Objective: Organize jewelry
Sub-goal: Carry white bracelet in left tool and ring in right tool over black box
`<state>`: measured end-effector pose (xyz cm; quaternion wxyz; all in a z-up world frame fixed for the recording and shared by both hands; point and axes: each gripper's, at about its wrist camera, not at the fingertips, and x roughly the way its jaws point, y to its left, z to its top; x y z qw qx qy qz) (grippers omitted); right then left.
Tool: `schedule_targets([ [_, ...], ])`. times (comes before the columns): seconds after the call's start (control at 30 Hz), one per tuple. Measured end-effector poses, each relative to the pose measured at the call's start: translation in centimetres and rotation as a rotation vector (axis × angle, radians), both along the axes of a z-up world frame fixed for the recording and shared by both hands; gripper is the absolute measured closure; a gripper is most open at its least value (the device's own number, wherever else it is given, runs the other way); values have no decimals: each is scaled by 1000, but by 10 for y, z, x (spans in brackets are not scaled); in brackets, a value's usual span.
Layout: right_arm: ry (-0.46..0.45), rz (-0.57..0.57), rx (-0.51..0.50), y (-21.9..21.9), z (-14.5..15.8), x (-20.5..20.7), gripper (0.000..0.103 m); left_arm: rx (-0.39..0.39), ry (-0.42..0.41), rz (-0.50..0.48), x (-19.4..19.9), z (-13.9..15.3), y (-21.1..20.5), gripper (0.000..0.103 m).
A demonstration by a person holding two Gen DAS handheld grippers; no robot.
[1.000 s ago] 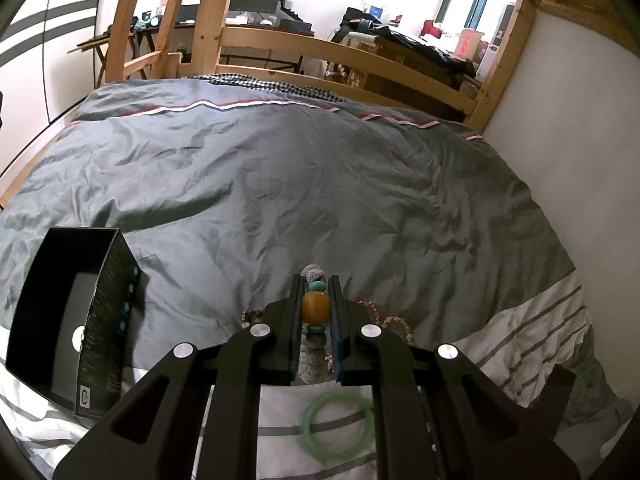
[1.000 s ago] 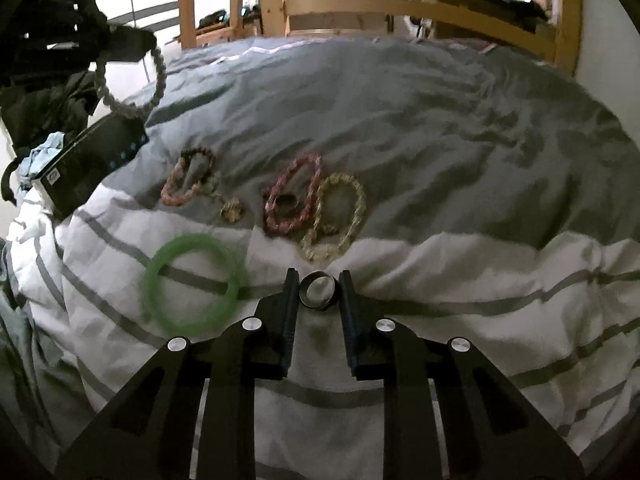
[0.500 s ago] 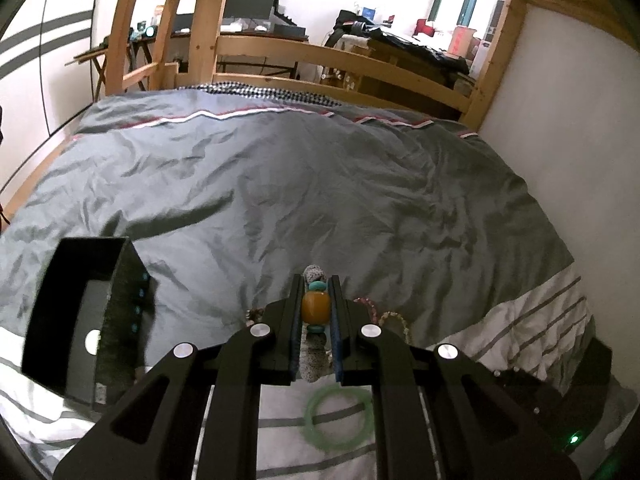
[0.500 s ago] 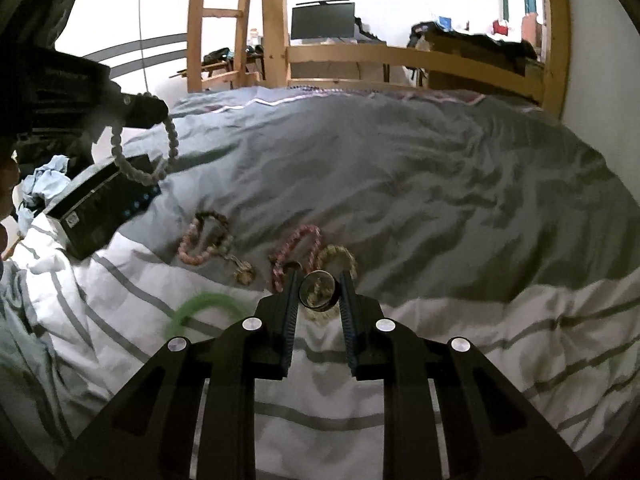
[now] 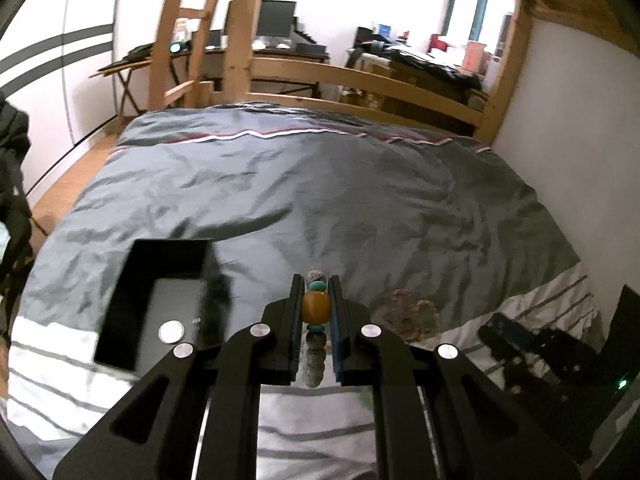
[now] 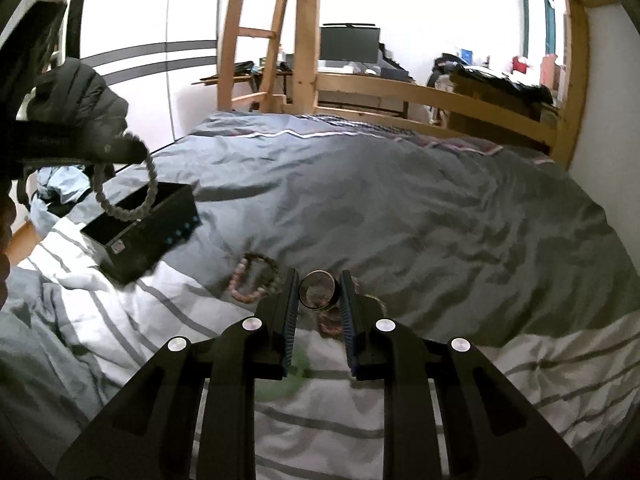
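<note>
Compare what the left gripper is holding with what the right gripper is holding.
The left gripper clamps a beaded bracelet of grey stone beads plus one amber bead; the right gripper clamps a plain metal ring. The bracelet dangles in a loop; the ring sits rigid. Both are lifted above the bed.

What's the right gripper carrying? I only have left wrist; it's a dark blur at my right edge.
Observer: The right gripper is shut on a metal ring.
Operator: And my bracelet, is the whole loop off the bed?
Observer: Yes. The grey bead bracelet hangs as a free loop from the left gripper. Its low end lines up with the black box opening in this view; whether it is actually above the box, I cannot tell.
</note>
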<state>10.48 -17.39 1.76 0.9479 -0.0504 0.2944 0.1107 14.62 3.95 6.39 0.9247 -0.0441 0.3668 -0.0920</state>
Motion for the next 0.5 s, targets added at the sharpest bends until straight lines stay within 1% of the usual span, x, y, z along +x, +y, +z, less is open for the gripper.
schedule_targets([
  [0.13, -4, 43, 5, 27, 8, 4, 82, -24, -10, 58, 1, 6, 37, 92],
  [0.3, -8, 105, 3, 68, 13, 15, 82, -55, -29, 94, 4, 10, 74, 92],
  [0.4, -14, 141, -9, 95, 15, 23, 82, -60, -12, 111, 9, 4, 93, 92],
  [0.5, -24, 169, -18, 118, 15, 30, 82, -98, 16, 116, 13, -3, 111, 92],
])
